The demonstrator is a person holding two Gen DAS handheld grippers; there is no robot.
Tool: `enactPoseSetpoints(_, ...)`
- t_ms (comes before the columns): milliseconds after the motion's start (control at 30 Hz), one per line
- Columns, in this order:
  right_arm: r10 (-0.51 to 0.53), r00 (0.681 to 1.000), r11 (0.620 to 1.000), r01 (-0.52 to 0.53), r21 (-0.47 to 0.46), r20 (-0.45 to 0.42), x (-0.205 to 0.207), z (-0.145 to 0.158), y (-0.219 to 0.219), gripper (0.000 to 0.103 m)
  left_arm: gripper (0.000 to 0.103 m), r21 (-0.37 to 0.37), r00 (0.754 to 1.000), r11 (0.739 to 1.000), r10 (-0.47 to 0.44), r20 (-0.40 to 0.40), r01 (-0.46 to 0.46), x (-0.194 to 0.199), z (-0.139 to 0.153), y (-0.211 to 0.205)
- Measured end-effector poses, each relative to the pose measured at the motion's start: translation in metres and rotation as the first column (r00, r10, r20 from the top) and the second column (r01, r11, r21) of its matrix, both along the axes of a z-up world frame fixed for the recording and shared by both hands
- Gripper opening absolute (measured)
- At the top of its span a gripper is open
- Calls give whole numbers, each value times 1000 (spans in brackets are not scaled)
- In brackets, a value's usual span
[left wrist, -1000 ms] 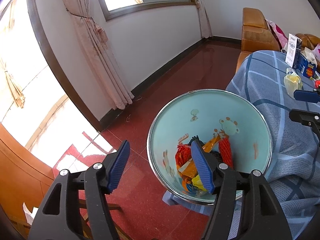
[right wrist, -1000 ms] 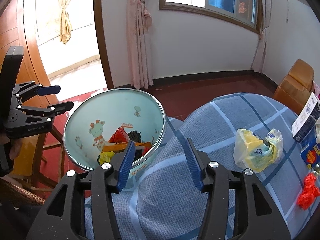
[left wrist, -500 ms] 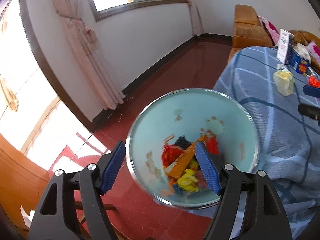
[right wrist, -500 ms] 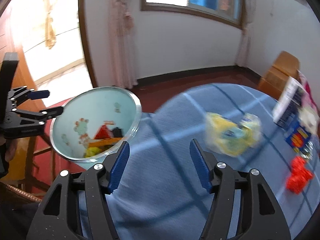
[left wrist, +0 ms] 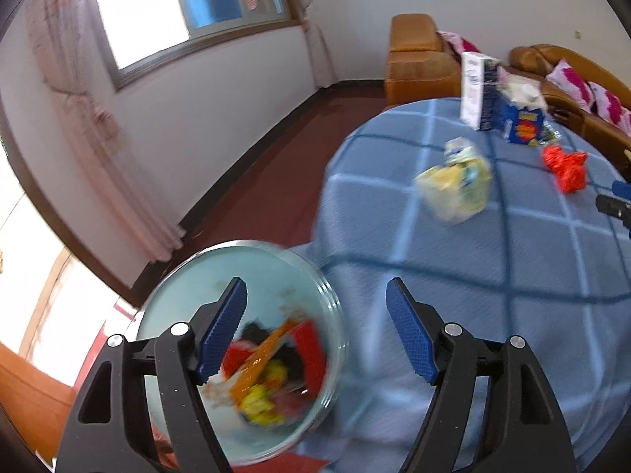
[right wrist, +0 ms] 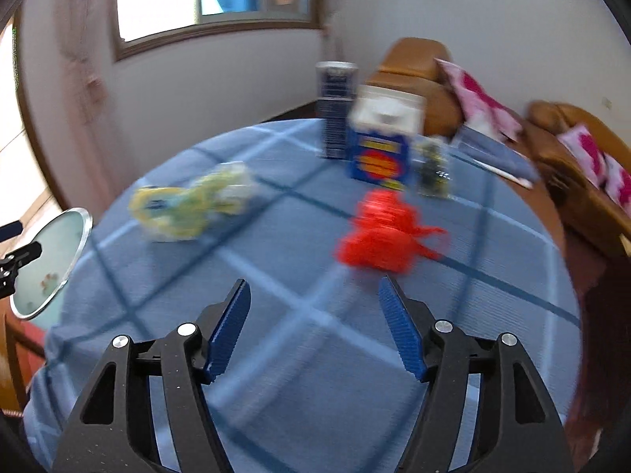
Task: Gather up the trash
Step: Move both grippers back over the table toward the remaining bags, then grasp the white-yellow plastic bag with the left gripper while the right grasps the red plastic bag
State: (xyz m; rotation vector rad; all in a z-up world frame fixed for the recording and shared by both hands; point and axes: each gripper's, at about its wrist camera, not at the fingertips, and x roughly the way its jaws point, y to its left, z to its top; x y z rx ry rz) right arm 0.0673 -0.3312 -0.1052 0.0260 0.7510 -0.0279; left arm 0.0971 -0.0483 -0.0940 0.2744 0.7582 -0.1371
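Observation:
A light-blue trash bin [left wrist: 189, 272] with a metal rim stands beside the table and holds several colourful wrappers [left wrist: 272, 370]. It also shows at the left edge of the right wrist view [right wrist: 47, 252]. A crumpled yellow bag [left wrist: 455, 187] [right wrist: 193, 205] and a red crumpled piece [left wrist: 566, 165] [right wrist: 382, 232] lie on the blue checked tablecloth [left wrist: 493, 276]. My left gripper [left wrist: 315, 327] is open and empty over the bin's edge. My right gripper [right wrist: 313, 327] is open and empty above the cloth, just short of the red piece.
A blue box [right wrist: 378, 149], a tall carton [right wrist: 335, 110] and a small jar [right wrist: 434, 169] stand at the table's far side. Brown sofas [left wrist: 418, 59] with pink cushions lie behind. Red floor [left wrist: 272, 181], curtain and window are to the left.
Both grippers have swung right, from the bin toward the table. The bin has slid to the left of both views, and the red piece now sits in front of the right gripper.

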Motion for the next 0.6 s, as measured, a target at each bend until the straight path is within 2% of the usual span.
enactPoseSetpoints(67,-53,999,999,53,1,7,-5,-1,-20,72,72,-18,1000,1000,-22,1,22,8,3,-23)
enactPoseSetpoints(233,-162,987,986,162,25,8,-13,-5,-60,73,72,-45,998,997,-55,22,56,28,6,-70)
enactPoseSetpoints(433,-274,962,959,273,81,-4,-16,-11,-95,75,72,-47,1000,999,-24,-10,23,68,-13,-100)
enactPoseSetpoints(533,-286,958,954,285,90,0,-17,-11,-99,77,62,-67,998,997,-25,-50,22,81,-23,-106)
enactPoseSetpoints(567,-286,958,954,285,95,-2,-17,-12,-100,77,54,-70,998,997,-31,-58,27,82,-25,-108)
enactPoseSetpoints(600,-287,958,953,285,99,-1,-16,-12,-100,77,41,-74,997,997,-40,-64,35,83,-26,-108)
